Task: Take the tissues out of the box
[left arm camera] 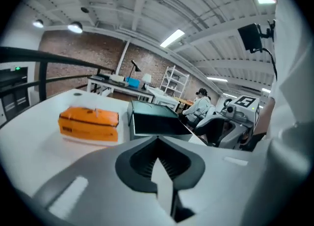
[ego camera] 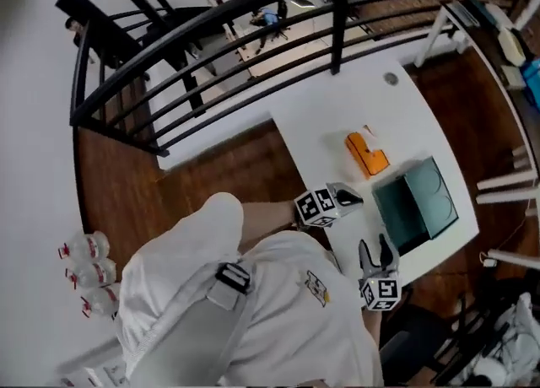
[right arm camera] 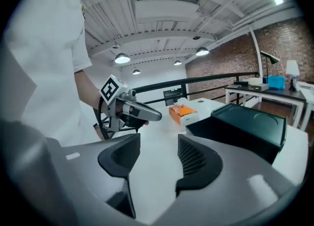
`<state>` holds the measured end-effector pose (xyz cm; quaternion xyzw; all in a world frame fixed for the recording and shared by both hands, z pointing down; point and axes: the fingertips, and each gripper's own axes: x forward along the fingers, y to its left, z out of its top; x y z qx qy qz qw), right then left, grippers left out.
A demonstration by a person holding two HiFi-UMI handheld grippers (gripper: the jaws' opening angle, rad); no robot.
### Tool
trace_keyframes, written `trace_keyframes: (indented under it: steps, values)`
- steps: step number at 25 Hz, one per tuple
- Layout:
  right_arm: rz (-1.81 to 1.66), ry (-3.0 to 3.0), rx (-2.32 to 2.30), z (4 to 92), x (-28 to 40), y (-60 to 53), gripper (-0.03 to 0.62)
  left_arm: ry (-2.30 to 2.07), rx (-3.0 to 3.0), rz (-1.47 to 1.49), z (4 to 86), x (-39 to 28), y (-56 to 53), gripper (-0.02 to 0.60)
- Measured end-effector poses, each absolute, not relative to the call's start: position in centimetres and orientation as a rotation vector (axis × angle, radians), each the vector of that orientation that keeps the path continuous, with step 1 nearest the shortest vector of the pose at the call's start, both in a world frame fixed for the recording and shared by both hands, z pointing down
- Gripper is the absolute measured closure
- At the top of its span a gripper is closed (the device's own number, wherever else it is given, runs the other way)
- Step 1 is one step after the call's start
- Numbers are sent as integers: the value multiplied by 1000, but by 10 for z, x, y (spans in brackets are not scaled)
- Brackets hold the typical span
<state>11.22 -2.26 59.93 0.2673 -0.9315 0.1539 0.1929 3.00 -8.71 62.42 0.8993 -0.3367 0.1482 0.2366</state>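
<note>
The orange tissue box (ego camera: 366, 152) lies on the white table (ego camera: 337, 108), beyond both grippers. In the left gripper view the tissue box (left arm camera: 90, 123) sits ahead and to the left, well clear of the jaws. My left gripper (ego camera: 348, 198) hovers over the table's near edge, shut with nothing between its pads (left arm camera: 158, 157). My right gripper (ego camera: 377, 251) is nearer the table's front corner, beside the dark green box (ego camera: 416, 203). It is open (right arm camera: 156, 158) and empty. In its view the tissue box (right arm camera: 182, 112) lies far ahead and the left gripper (right arm camera: 132, 112) is at the left.
The dark green box (left arm camera: 154, 121) stands right of the tissue box, close to the table's front right corner. A black railing (ego camera: 211, 49) runs behind the table. Water bottles (ego camera: 84, 272) sit on the floor at far left. A seated person (left arm camera: 200, 106) is in the background.
</note>
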Motion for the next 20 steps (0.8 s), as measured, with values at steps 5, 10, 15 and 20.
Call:
trace_keyframes:
  steps: [5,10,15,20]
  values:
    - [502,-2593,718,633,99,15,394,-905,2373,484,649,16,-42,581]
    - [596,-2572,762,646,106,20,424,-897,2355,524,661,19,-29,581]
    - [663,-2573,839,653,118,11,431,-874,2372,543,661,21,-30,581]
    - [730,-2542,915,651,126,8,431,-839,2398,561,660,26,-38,581]
